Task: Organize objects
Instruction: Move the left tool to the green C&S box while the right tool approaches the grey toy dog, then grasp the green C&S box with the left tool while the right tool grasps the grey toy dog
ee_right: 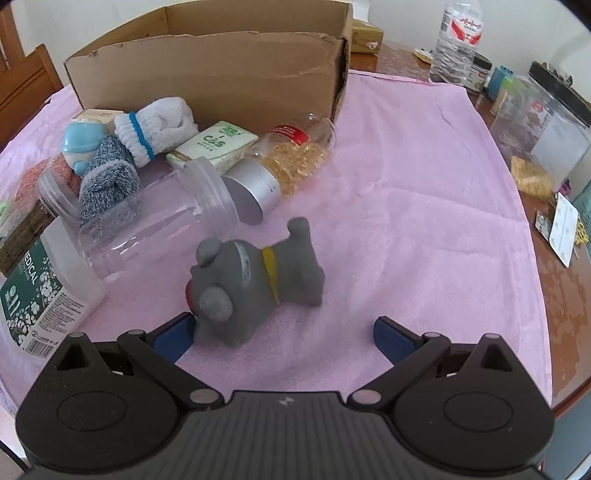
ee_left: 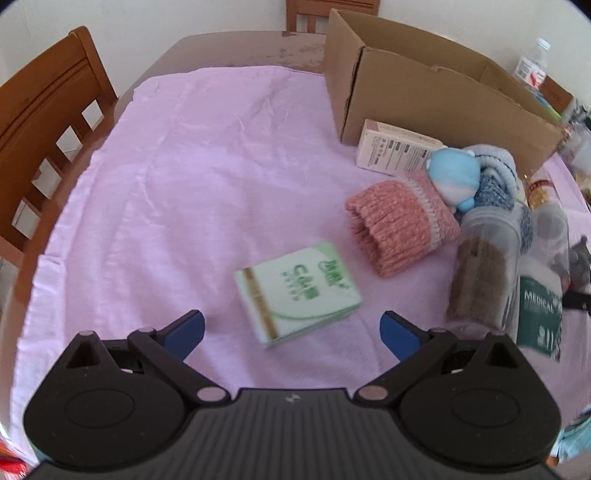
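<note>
Pink cloth [ee_left: 177,177] is spread over the surface, with a cardboard box [ee_left: 436,99] at the far side. Both tongs are held spread: the left tongs [ee_left: 291,332] frame a green tissue pack [ee_left: 297,291], the right tongs [ee_right: 282,334] a grey toy dog [ee_right: 255,284]. Each should be centred before closing. The box's inside is hidden.

Wooden chairs [ee_left: 44,122], pale wall [ee_left: 184,18]
</note>
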The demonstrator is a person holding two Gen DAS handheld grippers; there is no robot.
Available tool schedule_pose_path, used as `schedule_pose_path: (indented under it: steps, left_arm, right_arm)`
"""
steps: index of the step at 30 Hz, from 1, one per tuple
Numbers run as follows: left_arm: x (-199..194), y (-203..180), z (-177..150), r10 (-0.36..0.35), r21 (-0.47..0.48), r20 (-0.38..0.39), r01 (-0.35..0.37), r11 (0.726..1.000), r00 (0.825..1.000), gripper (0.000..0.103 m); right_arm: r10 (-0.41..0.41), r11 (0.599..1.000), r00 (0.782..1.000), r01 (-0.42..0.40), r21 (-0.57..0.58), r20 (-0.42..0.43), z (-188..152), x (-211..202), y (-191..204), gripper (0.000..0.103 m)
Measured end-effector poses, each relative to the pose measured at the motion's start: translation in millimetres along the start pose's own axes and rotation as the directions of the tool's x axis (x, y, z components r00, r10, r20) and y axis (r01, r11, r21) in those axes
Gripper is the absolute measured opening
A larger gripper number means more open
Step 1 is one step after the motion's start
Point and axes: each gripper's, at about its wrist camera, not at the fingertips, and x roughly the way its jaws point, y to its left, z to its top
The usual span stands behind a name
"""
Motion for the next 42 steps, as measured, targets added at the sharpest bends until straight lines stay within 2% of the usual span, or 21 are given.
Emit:
schedule_pose_path:
  steps: [5,14,23,28,34,37,40,42]
  left_arm:
    - [13.5,-13.1,3.6,0.097,-0.005,0.005,-0.097,0.995,0.995,0.103]
    - [19.2,-15.4,16.4,0.161,-0.13,-0.018,-0.162,0.978,0.987,0.103]
    - [17.3,-25.3,15.0,0.199,-0.17,-0.012,-0.198,0.965,0.98,0.101]
    - [15.2,-29.7,14.0,0.203,-0.143,0.011,-0.2,0.969,0.979,0.096]
    - [11.9,-31.5,14.4,0.2,-0.12,0.027,-0.195,0.973,0.979,0.081]
    - [11.3,-31.8,14.3,0.193,-0.1,0.028,-0.189,0.977,0.981,0.077]
    - [9.6,-28.9,14.9,0.171,-0.093,0.034,-0.167,0.982,0.985,0.068]
    - [8.5,-26.1,15.4,0.152,-0.091,0.031,-0.148,0.985,0.988,0.067]
  right_arm:
    - [0.016,1.0,1.0,-0.016,-0.027,0.01,0.9,1.8,-0.7,0.103]
    - [0.077,0.989,0.997,-0.075,-0.128,0.018,9.7,7.4,-1.1,0.103]
    - [0.127,0.97,0.992,-0.122,-0.21,0.011,24.6,14.9,1.7,0.103]
    - [0.133,0.968,0.991,-0.128,-0.214,0.005,26.1,14.0,3.3,0.102]
    - [0.131,0.967,0.991,-0.128,-0.219,0.0,27.9,7.7,7.2,0.086]
    - [0.128,0.968,0.992,-0.125,-0.216,-0.002,27.8,6.0,8.1,0.08]
    - [0.124,0.97,0.992,-0.123,-0.208,-0.005,28.1,4.3,9.8,0.078]
    - [0.122,0.972,0.992,-0.121,-0.202,-0.01,28.3,3.1,10.1,0.078]
